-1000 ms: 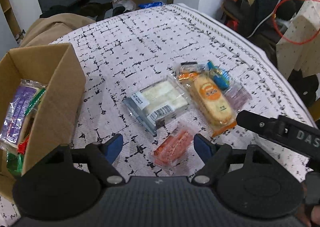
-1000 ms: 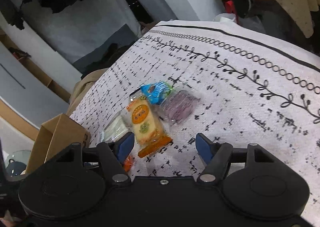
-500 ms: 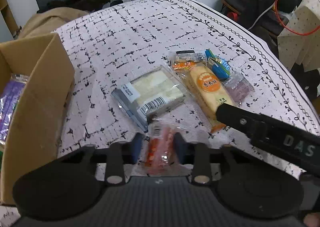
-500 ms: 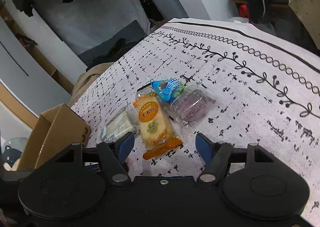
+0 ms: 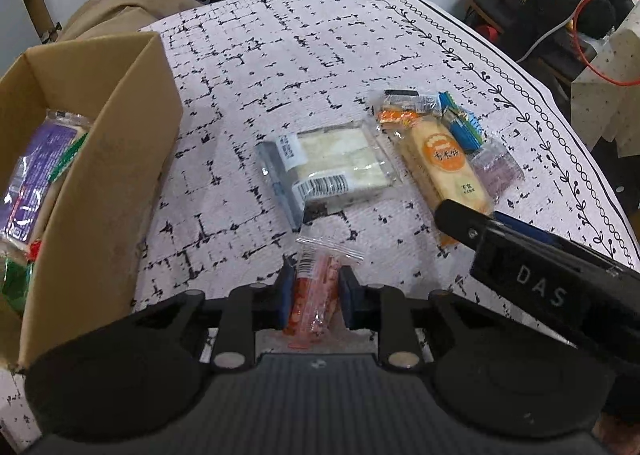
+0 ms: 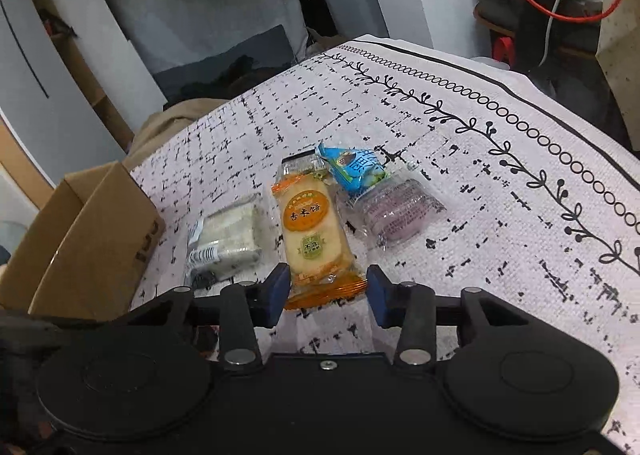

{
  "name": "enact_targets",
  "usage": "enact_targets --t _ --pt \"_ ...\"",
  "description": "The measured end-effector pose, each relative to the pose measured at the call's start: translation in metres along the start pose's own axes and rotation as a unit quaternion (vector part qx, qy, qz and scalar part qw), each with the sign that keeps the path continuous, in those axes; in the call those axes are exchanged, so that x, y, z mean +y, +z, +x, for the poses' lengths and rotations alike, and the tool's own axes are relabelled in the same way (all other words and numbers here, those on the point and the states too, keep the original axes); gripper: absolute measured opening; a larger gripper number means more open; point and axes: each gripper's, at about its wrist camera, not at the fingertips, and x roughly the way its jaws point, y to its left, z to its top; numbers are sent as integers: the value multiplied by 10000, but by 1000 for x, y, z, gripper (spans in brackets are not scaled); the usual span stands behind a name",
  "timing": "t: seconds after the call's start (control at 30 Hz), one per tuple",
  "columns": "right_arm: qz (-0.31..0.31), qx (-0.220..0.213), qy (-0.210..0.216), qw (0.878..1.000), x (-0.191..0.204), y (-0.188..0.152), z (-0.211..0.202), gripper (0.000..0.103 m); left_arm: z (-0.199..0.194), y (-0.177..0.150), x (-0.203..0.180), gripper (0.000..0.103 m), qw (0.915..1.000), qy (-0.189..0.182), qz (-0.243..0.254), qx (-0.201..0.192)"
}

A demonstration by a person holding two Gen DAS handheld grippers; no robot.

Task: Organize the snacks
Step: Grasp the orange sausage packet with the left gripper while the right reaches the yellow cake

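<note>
Already the left gripper (image 5: pixel 313 291) pinched the red snack packet (image 5: pixel 314 291) lengthwise along its fingers, the cardboard box (image 5: pixel 100 159) to its left; the right gripper (image 6: pixel 326 287) was closing astride the orange rice-cracker pack (image 6: pixel 312 231), not yet pressing.

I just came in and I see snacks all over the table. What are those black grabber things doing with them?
A person is tidying snacks into the brown cardboard box, which already has a few packets inside. The left tool has shut on the small red clear-wrapped snack packet. The right tool is closing around the near end of the long orange rice-cracker packet, but its pads are not pressing on it yet. The white cake packet, blue packet and purple packet lie on the patterned tablecloth.
</note>
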Motion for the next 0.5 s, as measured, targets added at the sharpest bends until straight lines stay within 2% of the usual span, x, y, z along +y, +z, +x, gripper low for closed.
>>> enact_targets --t 0.3,0.43,0.5 --pt "-83 278 -218 9993 5 -11 -25 41 0 -3 4 24 9999 74 15 128" --pt "-120 199 -269 9994 7 -10 -31 47 0 -6 4 28 9998 112 42 153" --pt "-162 151 -238 9995 9 -9 -30 55 0 -7 4 28 9998 117 60 144"
